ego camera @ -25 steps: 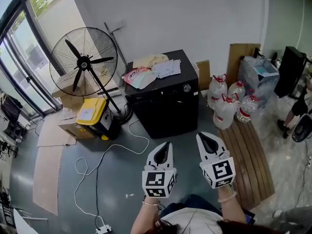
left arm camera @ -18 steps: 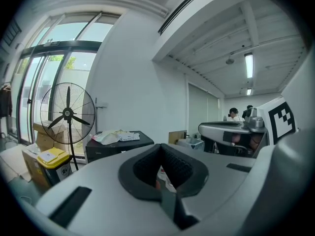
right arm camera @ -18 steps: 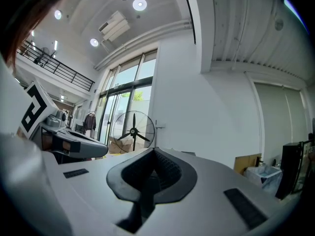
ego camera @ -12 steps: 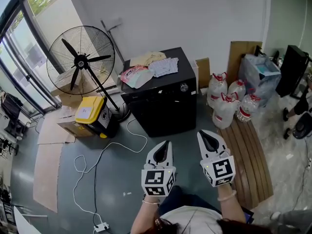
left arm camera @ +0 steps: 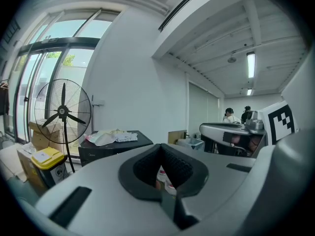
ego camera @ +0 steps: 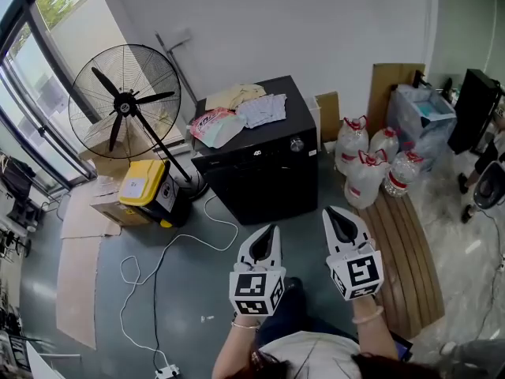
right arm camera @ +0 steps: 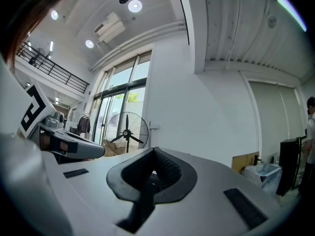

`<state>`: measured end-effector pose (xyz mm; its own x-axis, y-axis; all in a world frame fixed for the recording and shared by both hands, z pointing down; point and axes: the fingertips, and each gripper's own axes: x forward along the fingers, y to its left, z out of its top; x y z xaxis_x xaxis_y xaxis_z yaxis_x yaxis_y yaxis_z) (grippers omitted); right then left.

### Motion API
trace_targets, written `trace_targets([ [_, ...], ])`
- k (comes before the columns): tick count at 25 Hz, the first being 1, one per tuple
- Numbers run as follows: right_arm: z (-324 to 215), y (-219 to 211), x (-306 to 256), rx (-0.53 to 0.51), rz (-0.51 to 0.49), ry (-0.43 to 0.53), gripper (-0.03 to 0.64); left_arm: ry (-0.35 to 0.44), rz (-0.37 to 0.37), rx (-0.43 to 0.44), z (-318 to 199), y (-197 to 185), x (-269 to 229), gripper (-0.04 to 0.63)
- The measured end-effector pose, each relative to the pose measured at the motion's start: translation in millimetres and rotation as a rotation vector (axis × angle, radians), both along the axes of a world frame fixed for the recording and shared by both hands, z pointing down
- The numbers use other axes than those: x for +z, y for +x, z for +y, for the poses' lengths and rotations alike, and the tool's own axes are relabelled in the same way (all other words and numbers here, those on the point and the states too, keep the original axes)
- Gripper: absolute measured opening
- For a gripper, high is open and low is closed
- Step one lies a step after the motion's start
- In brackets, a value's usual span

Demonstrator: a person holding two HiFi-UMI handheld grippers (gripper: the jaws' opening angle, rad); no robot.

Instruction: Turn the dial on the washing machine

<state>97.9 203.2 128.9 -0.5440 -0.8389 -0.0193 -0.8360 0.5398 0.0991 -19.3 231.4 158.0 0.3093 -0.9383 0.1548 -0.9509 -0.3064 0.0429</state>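
While both tongs hang in mid-air above the grey floor (ego camera: 197, 290), we see the washing machine (ego camera: 264, 172) well ahead of them against the white wall: a boxy black cabinet with a matt top and a darker, shadowed front. Its dial (ego camera: 297, 144) is a small round silvery knob at the front's upper right corner, well apart from either tool. The left tongs (ego camera: 271, 235) and the right tongs (ego camera: 335, 221) are smooth pale-grey shells with black ribbed pads, each carrying a cube of square black-and-white markers. In both gripper views the pads meet at the tip, pressed together with nothing between them, leaving only a diamond-shaped hollow behind. On the machine's top lies a soft heap of cloth and crinkled packets (ego camera: 237, 113). To its left stand a round wire-caged fan (ego camera: 118, 101) and a yellow-lidded box (ego camera: 146, 188), with a thin white cable (ego camera: 170, 247) looping over the floor. To its right, clear plastic water bottles (ego camera: 367, 168) cluster beside a slatted wooden board (ego camera: 406, 259). We cannot read any marks round the dial, the front's door is lost in shadow, the heap's single items cannot be told apart, and the right gripper view hides the machine behind its own shell
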Motion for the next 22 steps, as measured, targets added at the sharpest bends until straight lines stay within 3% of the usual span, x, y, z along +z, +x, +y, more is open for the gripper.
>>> trace_targets([
  [6,-36,-9,6,0.010,-0.009,-0.014,0.026,-0.001,0.000,0.025,-36,-4,3,0.017],
  [22,-141,-69,13,-0.026,-0.004,0.000,0.026,-0.037,0.030,0.047,-150,-58,20,0.017],
])
